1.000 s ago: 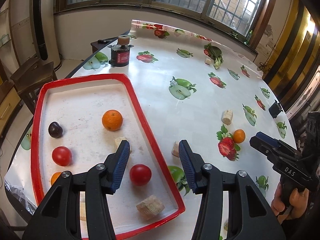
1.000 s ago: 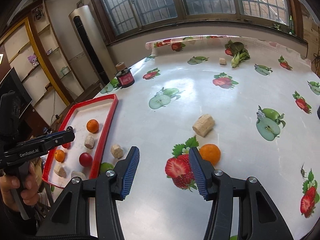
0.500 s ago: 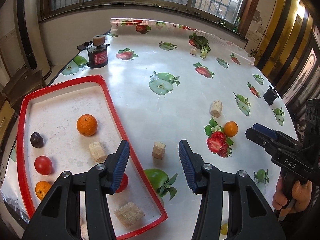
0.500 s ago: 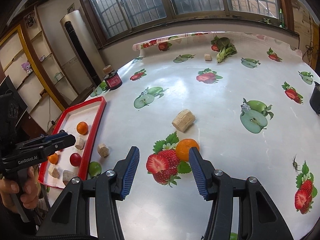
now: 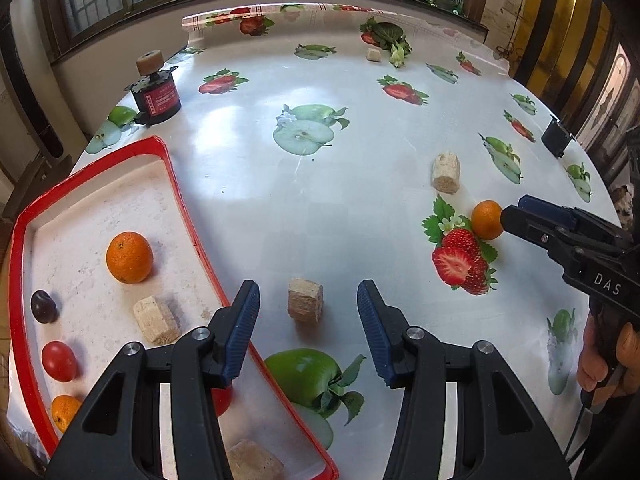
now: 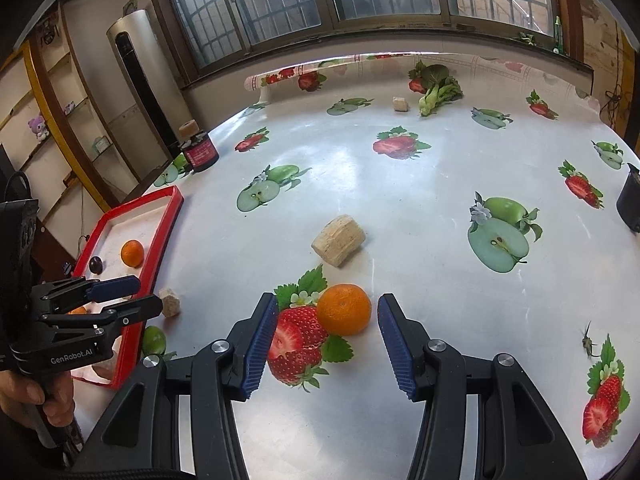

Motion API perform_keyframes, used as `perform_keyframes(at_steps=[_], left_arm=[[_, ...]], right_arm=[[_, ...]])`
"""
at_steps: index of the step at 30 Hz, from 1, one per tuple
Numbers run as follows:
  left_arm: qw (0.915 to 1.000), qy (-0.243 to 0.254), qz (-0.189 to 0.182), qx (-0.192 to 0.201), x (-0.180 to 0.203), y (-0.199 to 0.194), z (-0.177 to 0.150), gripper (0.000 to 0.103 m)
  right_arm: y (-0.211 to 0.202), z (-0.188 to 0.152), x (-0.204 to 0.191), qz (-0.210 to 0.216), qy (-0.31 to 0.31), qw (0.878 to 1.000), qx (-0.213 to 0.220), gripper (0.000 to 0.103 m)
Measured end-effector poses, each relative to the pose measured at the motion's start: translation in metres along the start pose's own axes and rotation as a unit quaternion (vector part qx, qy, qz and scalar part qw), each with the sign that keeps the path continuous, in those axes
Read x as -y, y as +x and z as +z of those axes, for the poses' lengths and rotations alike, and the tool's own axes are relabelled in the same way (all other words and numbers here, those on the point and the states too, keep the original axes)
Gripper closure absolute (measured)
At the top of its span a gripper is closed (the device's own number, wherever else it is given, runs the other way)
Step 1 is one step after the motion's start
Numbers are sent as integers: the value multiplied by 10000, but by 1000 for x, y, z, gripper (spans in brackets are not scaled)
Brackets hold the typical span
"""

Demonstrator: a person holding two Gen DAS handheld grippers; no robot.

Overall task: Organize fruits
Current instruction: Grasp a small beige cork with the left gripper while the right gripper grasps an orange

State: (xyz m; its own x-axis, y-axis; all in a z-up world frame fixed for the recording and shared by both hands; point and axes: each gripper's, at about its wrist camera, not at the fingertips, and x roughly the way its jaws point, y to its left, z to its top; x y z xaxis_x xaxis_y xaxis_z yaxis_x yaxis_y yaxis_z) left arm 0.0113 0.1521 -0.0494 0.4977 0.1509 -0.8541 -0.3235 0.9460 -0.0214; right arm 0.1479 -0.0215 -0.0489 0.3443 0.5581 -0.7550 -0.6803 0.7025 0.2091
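A small orange (image 6: 344, 309) lies on the fruit-print tablecloth, just ahead of and between the open fingers of my right gripper (image 6: 325, 334); it also shows in the left wrist view (image 5: 486, 219) at the right gripper's tip. A red tray (image 5: 182, 204) at the left holds an orange (image 5: 129, 257), a dark plum (image 5: 43, 306), a red tomato (image 5: 59, 361), a small orange (image 5: 64, 411) and tan blocks. My left gripper (image 5: 308, 322) is open and empty, with a tan block (image 5: 305, 300) on the cloth between its fingertips.
Another tan block (image 6: 338, 239) lies beyond the orange. A dark jar with a cork top (image 5: 155, 94) stands at the back left. A green vegetable (image 6: 437, 93) and a small block (image 6: 400, 103) lie at the far edge. A black object (image 6: 630, 205) sits at the right edge.
My left gripper has moved right, off the tray, so the tan block on the cloth now lies between its fingers. My right gripper has moved forward up to the loose orange.
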Motion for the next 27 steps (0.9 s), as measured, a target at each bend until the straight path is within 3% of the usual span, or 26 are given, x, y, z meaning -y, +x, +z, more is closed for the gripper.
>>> perform_keyframes(at_steps=[3,8,14,15,17,19,27], left_arm=[[9992,248,303,-48,6,10,-1,54],[9983,387,425,-100,10,19,-1,54],[9983,443,276,-255,13,28,1,54],[9984,429,226,-277,12,29,2,55],[9987,410,39,-301,12,29,3,74],[9986,433,-82,-295,13,28,1,86],[9985,199,-493,139,5,1,-6,87]], right_arm=[[9,2,2,-13,20,10000,-67,49],[23,6,1,-39,-8,9999,-149,49],[42,6,-2,-230,-179,9991,-308,49],[45,6,-2,-262,-206,9988,-355,50],[51,6,-2,-336,-268,9982,-416,53],[52,5,-4,-487,-396,9972,-405,64],[32,0,-8,-319,-359,9986,-203,68]])
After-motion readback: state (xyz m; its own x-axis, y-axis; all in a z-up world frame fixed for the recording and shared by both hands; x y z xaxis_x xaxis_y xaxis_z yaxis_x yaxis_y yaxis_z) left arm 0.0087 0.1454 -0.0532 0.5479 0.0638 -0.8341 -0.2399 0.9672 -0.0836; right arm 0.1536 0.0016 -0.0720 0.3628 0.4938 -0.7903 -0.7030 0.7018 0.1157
